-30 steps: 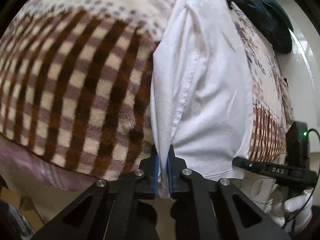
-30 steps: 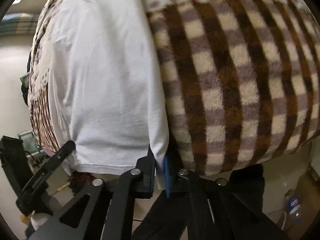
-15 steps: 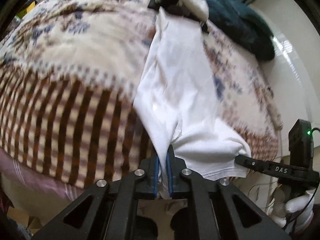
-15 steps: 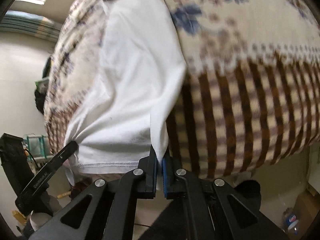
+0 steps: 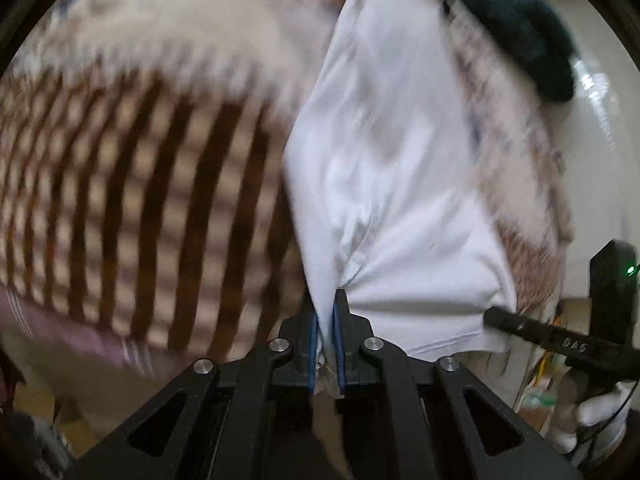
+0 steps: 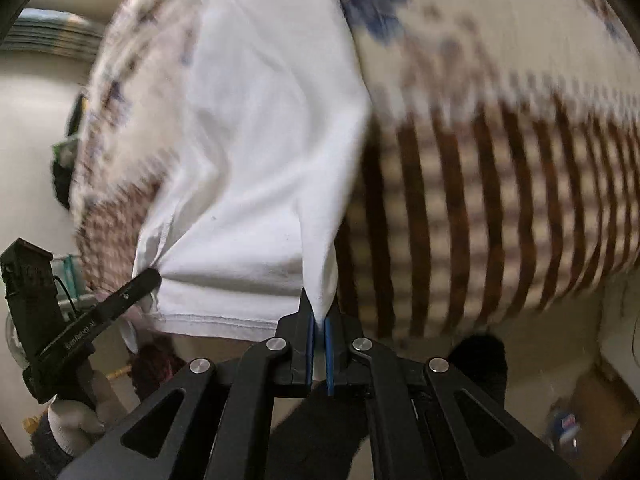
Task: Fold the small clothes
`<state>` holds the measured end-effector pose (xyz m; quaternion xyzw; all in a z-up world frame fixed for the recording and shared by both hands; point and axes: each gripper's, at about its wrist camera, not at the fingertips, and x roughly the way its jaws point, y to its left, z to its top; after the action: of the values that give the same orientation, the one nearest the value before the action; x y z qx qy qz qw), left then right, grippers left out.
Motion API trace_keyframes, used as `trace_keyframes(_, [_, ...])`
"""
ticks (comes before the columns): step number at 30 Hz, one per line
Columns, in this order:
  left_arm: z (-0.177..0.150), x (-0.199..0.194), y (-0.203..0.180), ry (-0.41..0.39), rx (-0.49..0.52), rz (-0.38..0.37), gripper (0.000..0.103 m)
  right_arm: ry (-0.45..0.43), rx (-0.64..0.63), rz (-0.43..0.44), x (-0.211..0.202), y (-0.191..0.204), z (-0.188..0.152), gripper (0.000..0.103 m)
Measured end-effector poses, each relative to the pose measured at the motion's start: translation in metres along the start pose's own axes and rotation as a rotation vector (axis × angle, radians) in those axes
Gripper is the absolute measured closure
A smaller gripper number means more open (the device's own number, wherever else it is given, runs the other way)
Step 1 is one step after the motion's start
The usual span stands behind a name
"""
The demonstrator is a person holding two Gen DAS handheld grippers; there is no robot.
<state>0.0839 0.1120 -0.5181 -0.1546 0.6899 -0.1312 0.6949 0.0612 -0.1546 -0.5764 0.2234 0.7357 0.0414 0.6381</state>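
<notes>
A white garment (image 5: 392,168) lies stretched over a brown-checked, flower-patterned blanket (image 5: 152,184). My left gripper (image 5: 327,320) is shut on its near left corner. My right gripper (image 6: 319,326) is shut on its near right corner; the garment (image 6: 264,152) runs away from it across the blanket (image 6: 500,200). Each view shows the other gripper at the hem: the right one in the left wrist view (image 5: 560,344), the left one in the right wrist view (image 6: 96,320). Both corners are lifted off the blanket, the hem taut between them. Both views are motion-blurred.
A dark teal cloth (image 5: 520,28) lies at the far end of the blanket beyond the garment. A pale wall (image 5: 600,128) is to the right. Floor clutter shows below the bed edge (image 6: 560,424).
Both grippers have lifted the garment's near corners and moved them up and away over the blanket; the near part of the garment has come off the bed and more of the far blanket shows.
</notes>
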Motion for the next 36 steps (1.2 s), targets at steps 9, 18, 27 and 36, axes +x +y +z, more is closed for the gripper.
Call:
trace_keyframes(9, [0.029, -0.046, 0.01, 0.032, -0.126, 0.025, 0.055, 0.099, 0.051, -0.049, -0.008, -0.008, 0.032, 0.053])
trace_keyframes(18, [0.246, -0.071, -0.065, -0.249, 0.022, 0.044, 0.015, -0.201, -0.018, -0.011, -0.108, 0.042, 0.224, 0.044])
trace_keyframes(27, [0.456, 0.039, -0.081, -0.226, 0.002, 0.024, 0.016, -0.254, -0.011, 0.096, -0.07, 0.052, 0.478, 0.044])
trace_keyframes(36, [0.486, 0.092, -0.071, -0.176, 0.081, 0.026, 0.022, -0.13, -0.036, 0.194, 0.007, 0.048, 0.587, 0.04])
